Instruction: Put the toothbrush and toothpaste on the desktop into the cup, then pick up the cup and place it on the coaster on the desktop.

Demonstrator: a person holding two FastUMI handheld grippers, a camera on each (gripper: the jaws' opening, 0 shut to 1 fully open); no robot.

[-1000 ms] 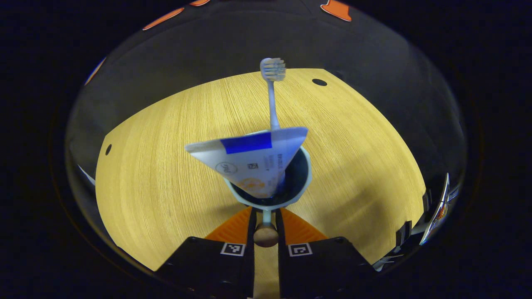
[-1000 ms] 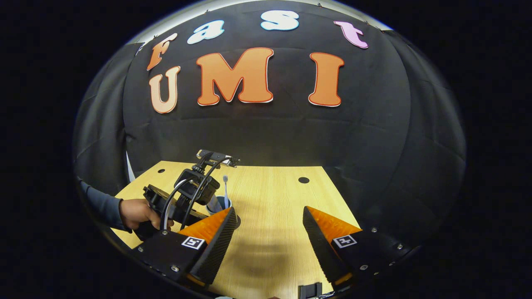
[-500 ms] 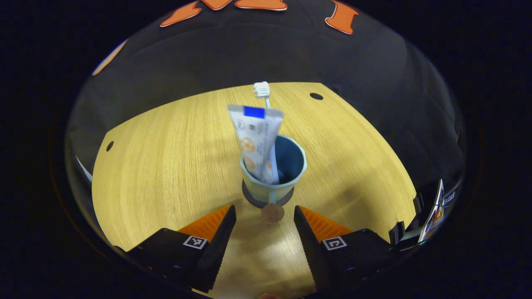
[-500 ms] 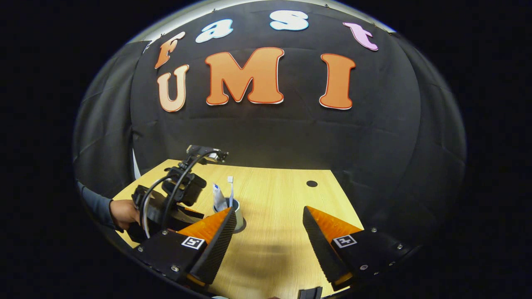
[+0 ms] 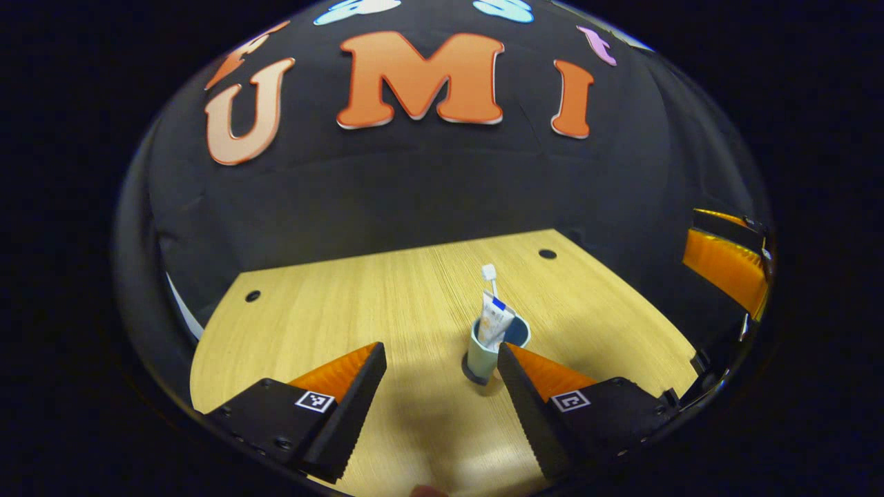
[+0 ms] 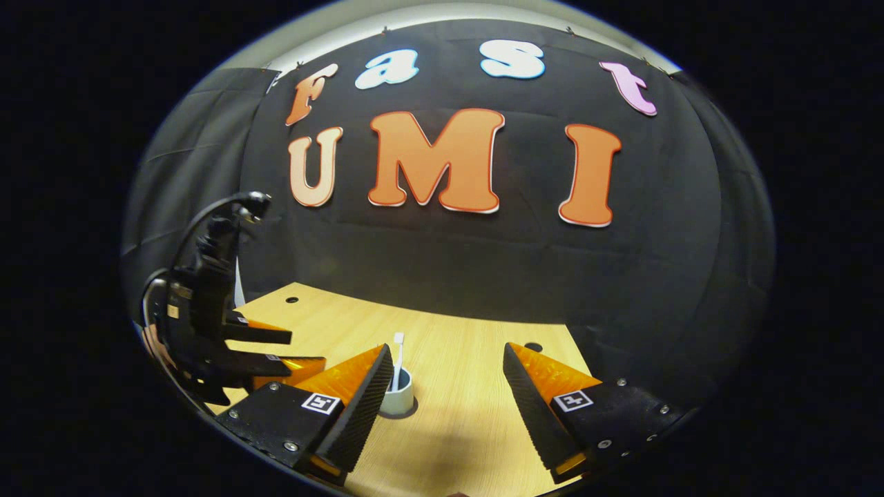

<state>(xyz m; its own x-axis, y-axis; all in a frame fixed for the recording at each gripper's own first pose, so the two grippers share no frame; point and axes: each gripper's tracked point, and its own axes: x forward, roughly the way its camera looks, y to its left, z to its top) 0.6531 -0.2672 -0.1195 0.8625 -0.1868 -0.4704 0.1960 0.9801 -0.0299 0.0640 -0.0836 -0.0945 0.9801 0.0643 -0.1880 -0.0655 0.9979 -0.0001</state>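
My left gripper (image 5: 438, 359) has wide jaws; the cup (image 5: 483, 348) (on its coaster (image 5: 471, 376)) stands just ahead, untouched; right gripper (image 6: 445, 369) jaws wide too.

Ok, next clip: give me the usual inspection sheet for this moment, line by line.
Surface: pale wood desktop with small round holes near its corners.
Job's things: cup stands upright on a dark coaster; toothbrush and toothpaste stand inside it.
Clutter: nothing seen.
Grippers: left tool open, holding nothing, cup beyond its tips; right tool open, holding nothing.
Cables: black cable loops over the left tool in the right gripper view.
Surroundings: black cloth wall behind the desktop.
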